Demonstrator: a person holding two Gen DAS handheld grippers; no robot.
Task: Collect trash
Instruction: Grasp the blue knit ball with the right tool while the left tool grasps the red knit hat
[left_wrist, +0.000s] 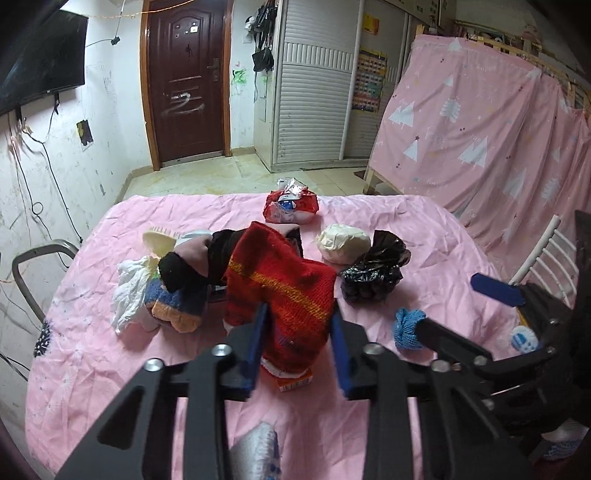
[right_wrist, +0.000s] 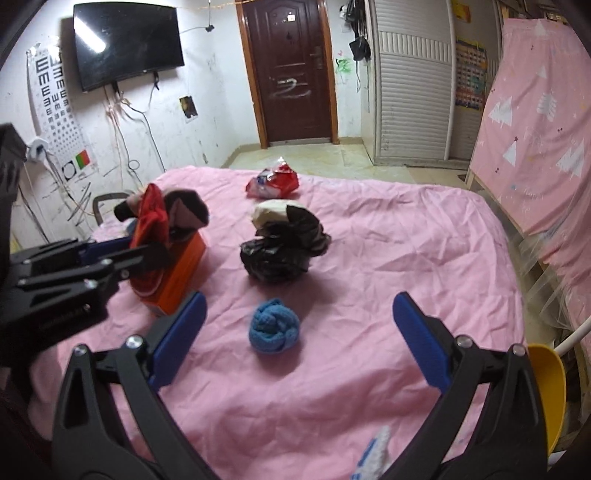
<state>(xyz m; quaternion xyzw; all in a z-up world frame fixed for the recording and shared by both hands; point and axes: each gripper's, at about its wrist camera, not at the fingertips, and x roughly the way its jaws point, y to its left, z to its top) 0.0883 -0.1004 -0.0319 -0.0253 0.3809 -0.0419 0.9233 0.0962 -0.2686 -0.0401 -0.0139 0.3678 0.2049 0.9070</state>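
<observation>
On the pink sheet (left_wrist: 406, 221) lie a red snack wrapper (left_wrist: 291, 203) (right_wrist: 273, 181), a crumpled black bag (left_wrist: 373, 273) (right_wrist: 280, 254), a cream wad (left_wrist: 343, 242) and a white crumpled tissue (left_wrist: 129, 291). A red knitted cloth (left_wrist: 288, 288) (right_wrist: 147, 210) drapes over an orange box (right_wrist: 181, 273). My left gripper (left_wrist: 299, 314) (right_wrist: 147, 251) is shut on this cloth, blue pads pressing both sides. My right gripper (right_wrist: 298, 296) (left_wrist: 447, 301) stands open around a blue knit ball (right_wrist: 273, 326) (left_wrist: 406, 328), not touching it.
Dark and blue-orange knitted pieces (left_wrist: 184, 288) pile up left of the red cloth. A grey metal chair (left_wrist: 37, 266) stands at the bed's left, and a white chair back (left_wrist: 543, 254) and a yellow scoop-like thing (right_wrist: 546, 387) at its right. A pink curtain (right_wrist: 535, 129) hangs beyond.
</observation>
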